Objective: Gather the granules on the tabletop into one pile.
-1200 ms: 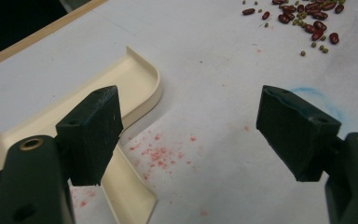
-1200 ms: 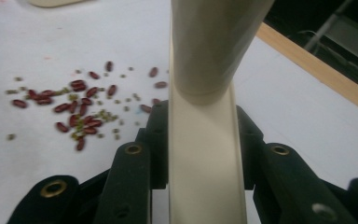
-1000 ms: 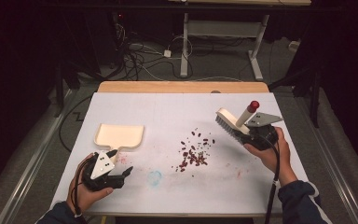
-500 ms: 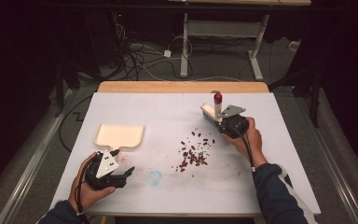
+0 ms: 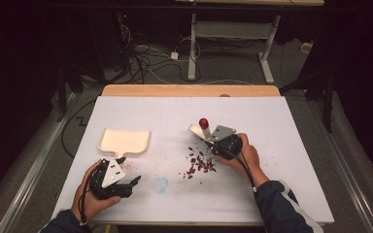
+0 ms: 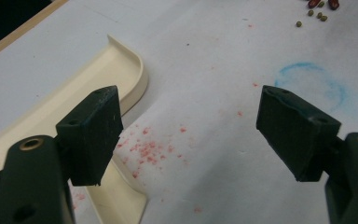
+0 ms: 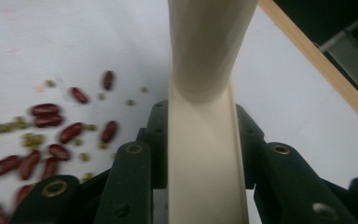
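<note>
Right now the right gripper (image 5: 212, 141), clamped on a cream brush (image 7: 200, 140), sits mid-frame beside the scattered beans (image 5: 199, 165); the left gripper (image 5: 126, 183) gapes empty by the dustpan (image 5: 125, 141) at lower left. A hasty sweep could scatter beans off the tabletop (image 5: 272, 184).

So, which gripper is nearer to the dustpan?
Left. The left gripper, open, sits just before the dustpan, near its handle. The right gripper, shut on a brush, is across the table beside the beans.

Smooth cream plastic brush (image 7: 200, 140) & dustpan (image 5: 125, 141), glossy red beans (image 7: 51, 140), matt white paper table cover (image 5: 281, 160).
</note>
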`<state>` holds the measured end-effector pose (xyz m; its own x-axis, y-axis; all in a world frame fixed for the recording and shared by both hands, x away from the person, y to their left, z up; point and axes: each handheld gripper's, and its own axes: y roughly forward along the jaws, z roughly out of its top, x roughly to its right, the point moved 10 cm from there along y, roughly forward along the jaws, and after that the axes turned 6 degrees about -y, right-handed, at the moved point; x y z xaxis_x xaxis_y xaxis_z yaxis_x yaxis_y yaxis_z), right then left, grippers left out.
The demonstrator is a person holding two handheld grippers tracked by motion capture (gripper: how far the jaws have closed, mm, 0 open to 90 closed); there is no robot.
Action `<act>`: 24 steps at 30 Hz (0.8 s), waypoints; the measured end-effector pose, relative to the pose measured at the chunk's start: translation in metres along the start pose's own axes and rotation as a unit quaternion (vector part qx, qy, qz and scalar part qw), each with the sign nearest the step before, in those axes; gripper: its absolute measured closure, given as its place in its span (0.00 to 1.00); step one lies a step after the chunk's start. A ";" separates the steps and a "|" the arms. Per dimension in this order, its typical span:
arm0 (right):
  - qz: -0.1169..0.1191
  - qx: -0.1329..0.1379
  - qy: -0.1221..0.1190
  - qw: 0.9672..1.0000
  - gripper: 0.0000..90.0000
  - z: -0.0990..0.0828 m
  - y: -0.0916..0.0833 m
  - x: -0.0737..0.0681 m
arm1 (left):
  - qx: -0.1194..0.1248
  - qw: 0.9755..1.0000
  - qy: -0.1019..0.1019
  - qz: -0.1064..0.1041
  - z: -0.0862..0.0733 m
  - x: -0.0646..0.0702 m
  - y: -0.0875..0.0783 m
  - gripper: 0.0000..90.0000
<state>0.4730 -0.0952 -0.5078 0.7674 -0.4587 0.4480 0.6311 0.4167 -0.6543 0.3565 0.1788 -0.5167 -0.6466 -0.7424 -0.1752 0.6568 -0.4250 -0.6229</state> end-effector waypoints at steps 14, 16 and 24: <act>0.046 0.021 -0.051 0.997 0.75 0.011 -0.021 -0.041 | -0.003 1.000 0.005 -0.006 -0.001 0.003 0.000 0.24; 0.052 0.024 -0.060 0.997 0.75 0.011 -0.025 -0.044 | -0.003 1.000 0.005 -0.006 -0.001 0.004 0.000 0.24; 0.037 0.039 -0.044 0.998 0.75 0.015 -0.033 -0.034 | -0.008 1.000 0.010 -0.007 -0.002 0.005 0.001 0.24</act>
<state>0.4274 -0.0814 -0.4924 0.8170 -0.3556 0.4540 0.5766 0.5088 -0.6392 0.3534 0.1758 -0.5197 -0.6643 -0.7252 -0.1814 0.6409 -0.4276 -0.6375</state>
